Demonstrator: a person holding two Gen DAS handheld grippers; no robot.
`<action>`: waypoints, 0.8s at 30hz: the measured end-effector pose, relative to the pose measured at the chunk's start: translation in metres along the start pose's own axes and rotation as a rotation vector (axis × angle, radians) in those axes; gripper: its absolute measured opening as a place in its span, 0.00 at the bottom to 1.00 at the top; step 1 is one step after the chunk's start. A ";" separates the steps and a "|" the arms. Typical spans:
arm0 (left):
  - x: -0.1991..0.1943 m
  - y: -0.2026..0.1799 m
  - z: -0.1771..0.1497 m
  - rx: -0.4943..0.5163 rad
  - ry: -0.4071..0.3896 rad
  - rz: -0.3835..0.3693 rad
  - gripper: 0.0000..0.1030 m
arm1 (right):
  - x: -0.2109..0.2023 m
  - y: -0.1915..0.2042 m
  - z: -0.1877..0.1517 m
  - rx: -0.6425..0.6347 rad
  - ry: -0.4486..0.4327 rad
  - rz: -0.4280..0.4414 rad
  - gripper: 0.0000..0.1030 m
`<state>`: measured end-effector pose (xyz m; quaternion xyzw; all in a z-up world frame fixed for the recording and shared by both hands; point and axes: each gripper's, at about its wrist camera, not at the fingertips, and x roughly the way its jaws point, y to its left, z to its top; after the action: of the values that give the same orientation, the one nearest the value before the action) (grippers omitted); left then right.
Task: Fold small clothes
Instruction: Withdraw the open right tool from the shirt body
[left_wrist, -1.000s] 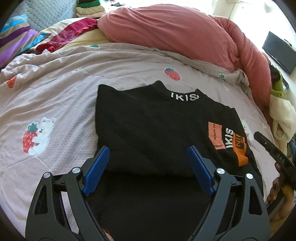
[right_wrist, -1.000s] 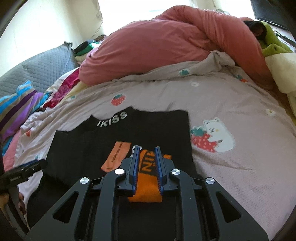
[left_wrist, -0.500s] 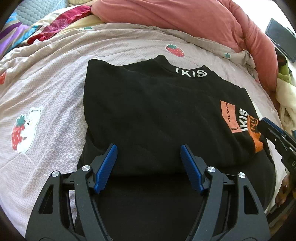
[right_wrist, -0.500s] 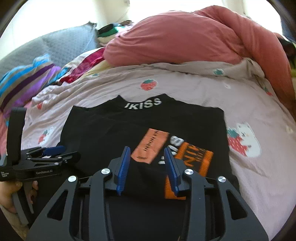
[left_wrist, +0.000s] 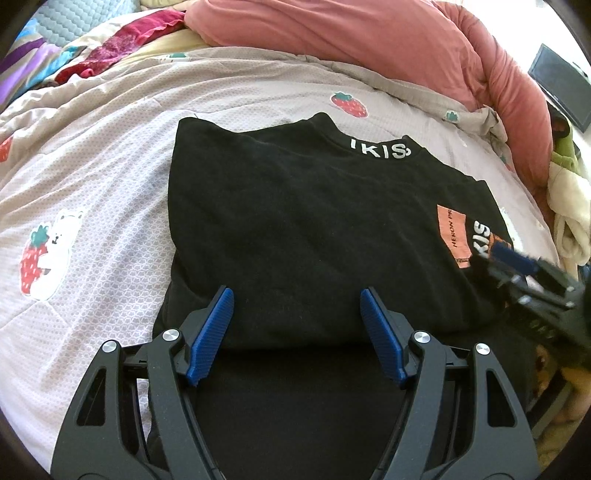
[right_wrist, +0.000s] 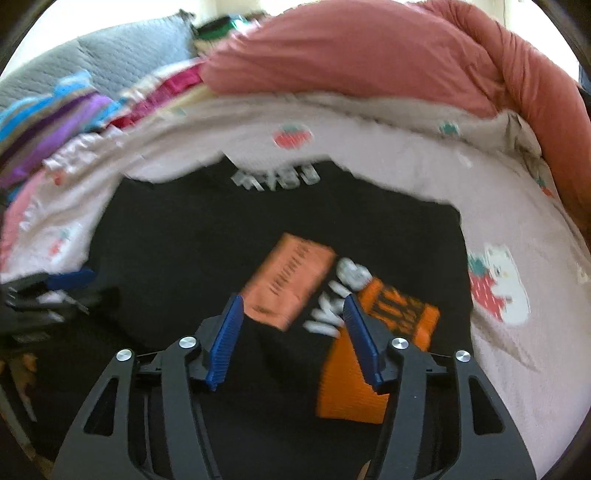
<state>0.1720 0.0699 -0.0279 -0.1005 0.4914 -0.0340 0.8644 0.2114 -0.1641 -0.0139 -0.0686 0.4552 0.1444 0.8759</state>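
A black top (left_wrist: 303, 229) with white collar lettering and orange patches lies folded on the bed; it also shows in the right wrist view (right_wrist: 207, 243). My left gripper (left_wrist: 297, 295) is open and empty, just above the top's near fold edge. My right gripper (right_wrist: 293, 301) is open and empty over the orange patches (right_wrist: 291, 280). The right gripper shows at the right edge of the left wrist view (left_wrist: 524, 273); the left gripper shows blurred at the left of the right wrist view (right_wrist: 55, 291).
The top lies on a pale pink bedspread (left_wrist: 92, 177) with strawberry and bear prints. A rolled salmon duvet (left_wrist: 369, 40) lies behind. Striped and red cloths (left_wrist: 110, 48) are heaped at the back left. A cream cloth (left_wrist: 569, 214) lies at the right.
My right gripper opened, from shut to wide, and moved closer over the orange patches. My left gripper stayed open and came nearer the top.
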 end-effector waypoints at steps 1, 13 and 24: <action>0.000 0.001 0.000 -0.003 -0.001 -0.003 0.62 | 0.002 -0.003 -0.004 0.005 0.003 -0.002 0.57; -0.002 0.005 -0.001 -0.005 -0.006 -0.012 0.62 | -0.014 -0.015 -0.018 0.077 -0.029 0.017 0.60; -0.008 -0.002 -0.003 0.010 -0.014 0.005 0.62 | -0.044 -0.022 -0.026 0.124 -0.071 0.023 0.72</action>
<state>0.1653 0.0691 -0.0227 -0.0953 0.4855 -0.0333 0.8684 0.1746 -0.1994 0.0068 -0.0038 0.4328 0.1285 0.8923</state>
